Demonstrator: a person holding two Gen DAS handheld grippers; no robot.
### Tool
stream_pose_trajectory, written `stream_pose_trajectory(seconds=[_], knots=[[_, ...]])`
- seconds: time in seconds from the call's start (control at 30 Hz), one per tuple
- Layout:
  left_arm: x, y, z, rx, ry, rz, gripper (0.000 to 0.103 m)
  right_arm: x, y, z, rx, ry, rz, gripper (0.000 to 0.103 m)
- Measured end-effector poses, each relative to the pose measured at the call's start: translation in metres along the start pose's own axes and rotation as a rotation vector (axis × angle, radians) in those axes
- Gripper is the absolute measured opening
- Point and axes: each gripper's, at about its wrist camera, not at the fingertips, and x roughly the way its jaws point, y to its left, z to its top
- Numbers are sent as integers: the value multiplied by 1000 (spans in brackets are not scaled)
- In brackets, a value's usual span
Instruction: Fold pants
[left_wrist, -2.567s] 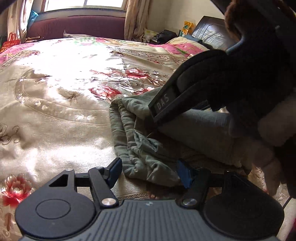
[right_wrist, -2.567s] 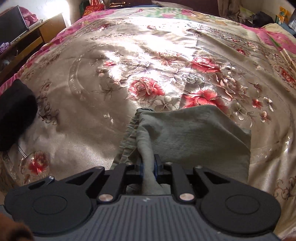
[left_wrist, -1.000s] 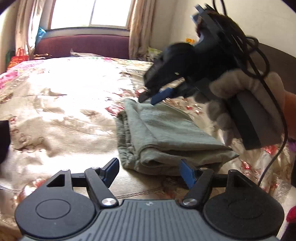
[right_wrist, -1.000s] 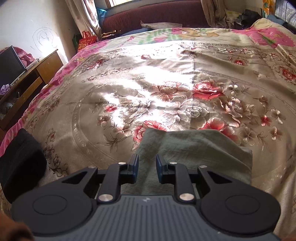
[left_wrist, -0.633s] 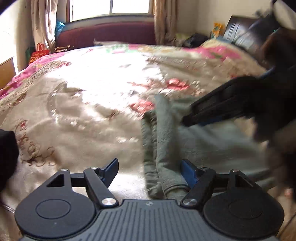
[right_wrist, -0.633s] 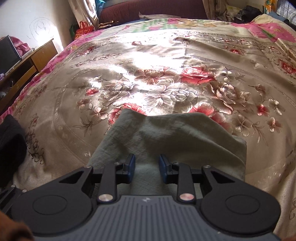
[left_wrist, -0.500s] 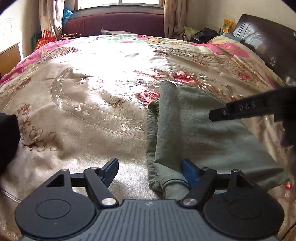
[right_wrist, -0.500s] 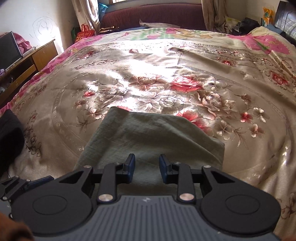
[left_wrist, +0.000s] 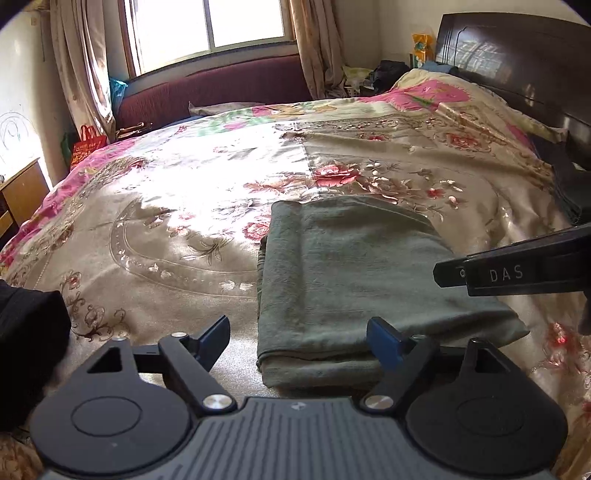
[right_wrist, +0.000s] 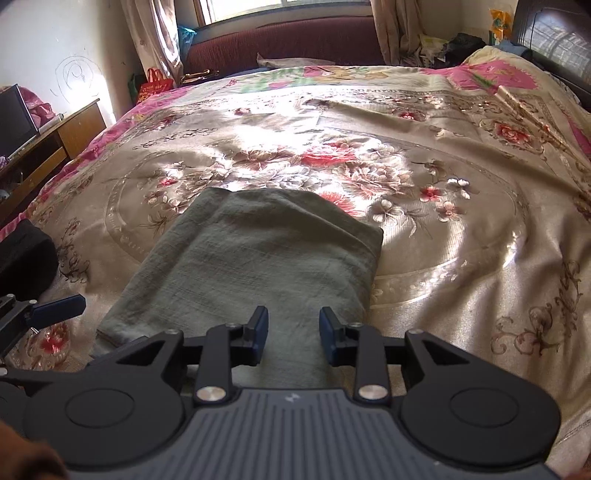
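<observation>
Green pants lie folded flat on the flowery bed cover. Both grippers hold nothing: the left gripper is spreading wide near the pants' left edge, the right gripper slightly parted. I think only smoothing is left.

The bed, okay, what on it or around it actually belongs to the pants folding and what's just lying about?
Part of the job:
- folded green pants
- left gripper, jaws opening, nothing between them
- right gripper, jaws apart, empty

Just lying about:
- floral bedspread
- black garment
- red bag
- wooden cabinet
</observation>
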Motion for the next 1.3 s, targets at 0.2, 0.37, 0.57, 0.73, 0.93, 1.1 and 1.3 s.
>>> stream_pose_trajectory(seconds=[0.2,0.37,0.57,0.73,0.93,1.1,1.3], knots=[[-9,-7,-6,12,-29,38,103,-15,5,-13,-4,-22,-1,37],[-10,-6,-15,-16,-19,34,103,-25,2,-31,17,-19,-1,37],[-4,-17,-30,20,21,74,103,-33,-6,-51,53,-7,-10,41],[-4,-23,-39,45,38,78,103,-33,-7,-64,59,31,-1,41],[-4,-20,-40,17,51,70,103,-28,0,-77,27,72,3,41],[-5,-19,-42,0,64,64,103,-27,1,-80,30,76,6,41],[-4,-19,-45,-6,79,65,103,-26,1,-82,35,83,7,41]])
